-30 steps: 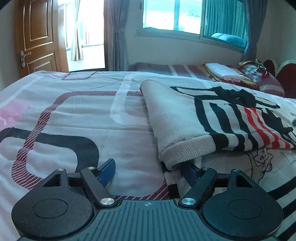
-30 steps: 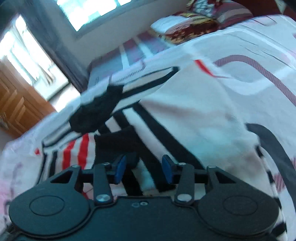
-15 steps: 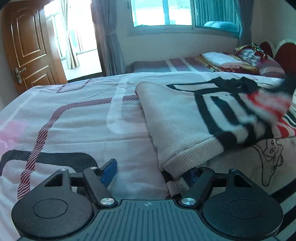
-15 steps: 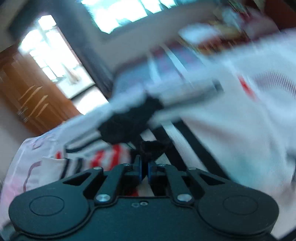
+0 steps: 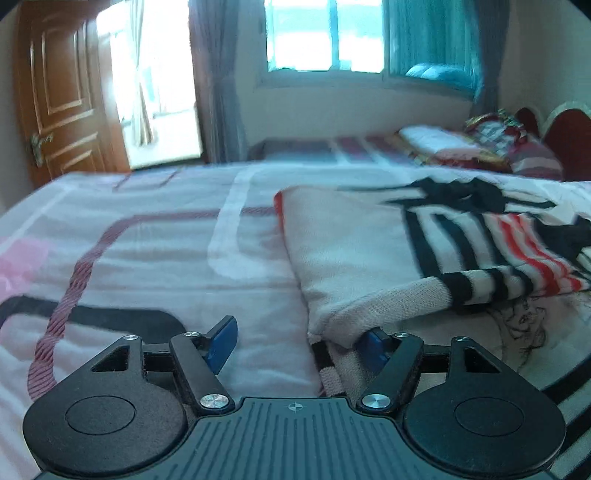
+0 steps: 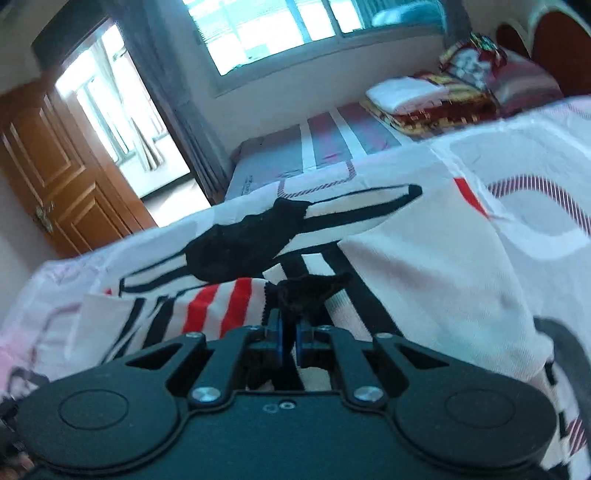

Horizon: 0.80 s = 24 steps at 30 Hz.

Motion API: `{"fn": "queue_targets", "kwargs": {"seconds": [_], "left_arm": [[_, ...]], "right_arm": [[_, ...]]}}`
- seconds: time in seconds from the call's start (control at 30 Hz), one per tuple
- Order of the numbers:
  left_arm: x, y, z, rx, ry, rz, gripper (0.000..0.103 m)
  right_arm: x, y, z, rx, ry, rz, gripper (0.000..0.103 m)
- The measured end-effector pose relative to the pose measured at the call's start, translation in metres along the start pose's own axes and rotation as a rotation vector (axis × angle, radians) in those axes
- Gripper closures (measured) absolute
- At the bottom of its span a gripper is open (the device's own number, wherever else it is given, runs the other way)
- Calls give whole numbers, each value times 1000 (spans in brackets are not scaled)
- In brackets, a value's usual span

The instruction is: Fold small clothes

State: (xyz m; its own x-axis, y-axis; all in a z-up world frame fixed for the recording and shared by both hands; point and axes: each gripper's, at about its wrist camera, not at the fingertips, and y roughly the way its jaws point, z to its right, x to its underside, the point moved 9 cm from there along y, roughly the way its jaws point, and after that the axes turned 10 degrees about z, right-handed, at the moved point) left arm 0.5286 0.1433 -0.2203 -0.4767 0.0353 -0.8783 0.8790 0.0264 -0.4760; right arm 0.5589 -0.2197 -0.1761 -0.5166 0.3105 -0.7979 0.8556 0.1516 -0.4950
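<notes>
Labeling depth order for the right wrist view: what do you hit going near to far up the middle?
Right claw shut on the sweater's black fabric → red-and-black striped sweater → patterned bedsheet → striped mattress → window.

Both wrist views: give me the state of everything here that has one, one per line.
Left gripper: open, jaws just narrowing, sweater hem between them.
Right gripper: shut on the sweater's black edge.
Sweater: partly folded, sleeve laid over the body, on the bed.
Door: open.
Window curtain: partly drawn.
</notes>
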Motion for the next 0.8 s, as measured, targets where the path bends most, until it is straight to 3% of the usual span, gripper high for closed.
{"fn": "queue_targets", "kwargs": {"seconds": [0.07,0.13,0.23,0.3,0.43,0.5,0.53,0.63,0.73,0.8], "left_arm": [[4,5,-9,4,-92,-36,32],[6,3,-11,-12,-86,-46,32],[8,3,-10,-14,-71,-44,32],[9,2,-11,-4,-77,-49,31],[10,-14,-18,12,-84,-90,31],[-1,-35,-28,-14,-134,-61,31],[-10,-43,-28,-1,-161,-27,31],[-47,-43,-1,82,-179,73,31],[-48,-9,41,164,-138,38,31],[-21,15,63,197,-98,-67,31]], "right_arm": [[2,5,6,33,3,-31,91],[4,13,10,47,4,-56,97],[-13,-6,-8,-39,-10,58,97],[-16,-16,-8,-47,-32,113,97],[20,7,20,13,-17,-43,96],[23,6,21,-2,-38,-46,94],[21,2,21,7,-50,-48,86],[5,-18,15,-1,-114,27,85],[-3,-19,0,-27,-176,68,87],[4,-9,-9,-35,-236,43,88]]}}
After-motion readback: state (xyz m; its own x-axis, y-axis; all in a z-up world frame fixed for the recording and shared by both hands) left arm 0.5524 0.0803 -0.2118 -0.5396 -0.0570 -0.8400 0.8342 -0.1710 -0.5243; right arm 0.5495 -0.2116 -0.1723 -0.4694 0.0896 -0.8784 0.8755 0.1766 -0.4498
